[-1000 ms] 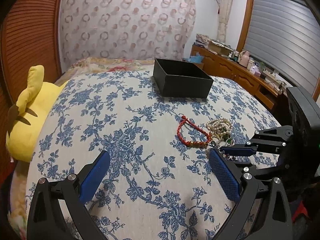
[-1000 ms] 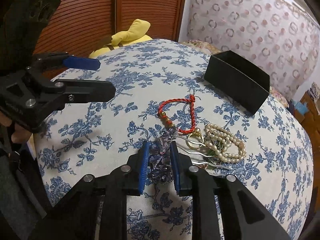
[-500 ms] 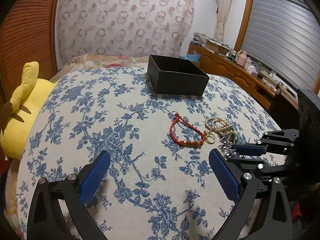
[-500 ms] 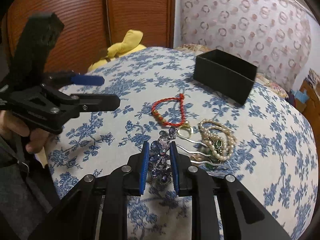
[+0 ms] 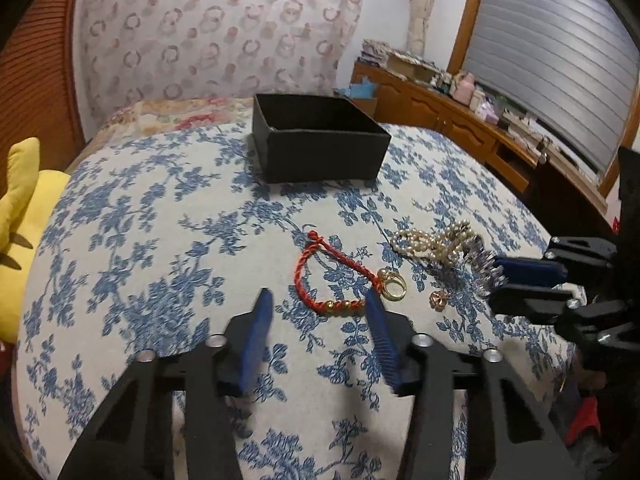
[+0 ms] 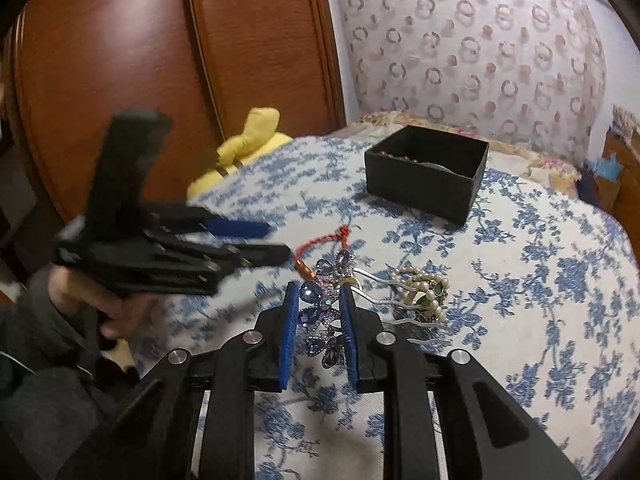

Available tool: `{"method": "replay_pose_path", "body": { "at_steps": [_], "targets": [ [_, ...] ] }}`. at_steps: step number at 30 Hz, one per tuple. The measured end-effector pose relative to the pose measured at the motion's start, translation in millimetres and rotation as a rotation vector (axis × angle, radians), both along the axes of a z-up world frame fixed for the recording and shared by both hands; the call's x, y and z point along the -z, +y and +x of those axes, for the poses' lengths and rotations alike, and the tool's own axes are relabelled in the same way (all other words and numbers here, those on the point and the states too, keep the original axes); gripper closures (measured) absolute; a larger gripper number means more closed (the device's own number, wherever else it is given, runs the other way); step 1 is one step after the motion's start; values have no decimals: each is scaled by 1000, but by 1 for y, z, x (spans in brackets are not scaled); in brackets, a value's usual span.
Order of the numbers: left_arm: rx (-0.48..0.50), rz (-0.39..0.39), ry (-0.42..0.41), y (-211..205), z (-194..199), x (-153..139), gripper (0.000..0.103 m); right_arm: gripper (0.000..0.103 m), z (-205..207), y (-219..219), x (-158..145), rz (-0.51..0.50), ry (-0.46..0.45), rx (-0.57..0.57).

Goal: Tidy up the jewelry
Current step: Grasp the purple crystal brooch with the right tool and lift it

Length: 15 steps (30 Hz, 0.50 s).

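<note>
Holding, right claw (image 6: 318, 322): clamped on purple jewelled hairpin (image 6: 326, 312), lifted off bed (image 6: 540, 320).
Left claw (image 5: 316, 312): jaws just closing, half-narrowed, nothing between; tips beside red cord bracelet (image 5: 316, 272).
Loose pieces: gold ring (image 5: 394, 285), pearl strand (image 5: 434, 242), together on bed.
Black box (image 5: 320, 140): farther back, open, some beads inside.
Risk: hairpin prongs likely snagging pearl strand; thin cord likely slipping from closing jaws.

Both wrist views low, sharing black box (image 5: 320, 148).
</note>
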<state>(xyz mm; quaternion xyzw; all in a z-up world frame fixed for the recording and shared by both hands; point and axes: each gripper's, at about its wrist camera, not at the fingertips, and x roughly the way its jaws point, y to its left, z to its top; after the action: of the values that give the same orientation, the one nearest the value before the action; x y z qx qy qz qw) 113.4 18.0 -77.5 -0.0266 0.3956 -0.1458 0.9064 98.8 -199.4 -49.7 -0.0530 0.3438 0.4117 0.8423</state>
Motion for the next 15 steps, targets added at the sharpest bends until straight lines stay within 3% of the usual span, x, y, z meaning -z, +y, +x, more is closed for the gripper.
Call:
{"method": "replay_pose_path", "body": {
  "at_steps": [10, 15],
  "targets": [
    [-1, 16, 15, -2, 6, 2, 61, 80, 12, 3, -3, 147, 134, -18],
    [-3, 16, 13, 2, 6, 1, 61, 80, 4, 11, -9, 123, 91, -25]
  ]
}}
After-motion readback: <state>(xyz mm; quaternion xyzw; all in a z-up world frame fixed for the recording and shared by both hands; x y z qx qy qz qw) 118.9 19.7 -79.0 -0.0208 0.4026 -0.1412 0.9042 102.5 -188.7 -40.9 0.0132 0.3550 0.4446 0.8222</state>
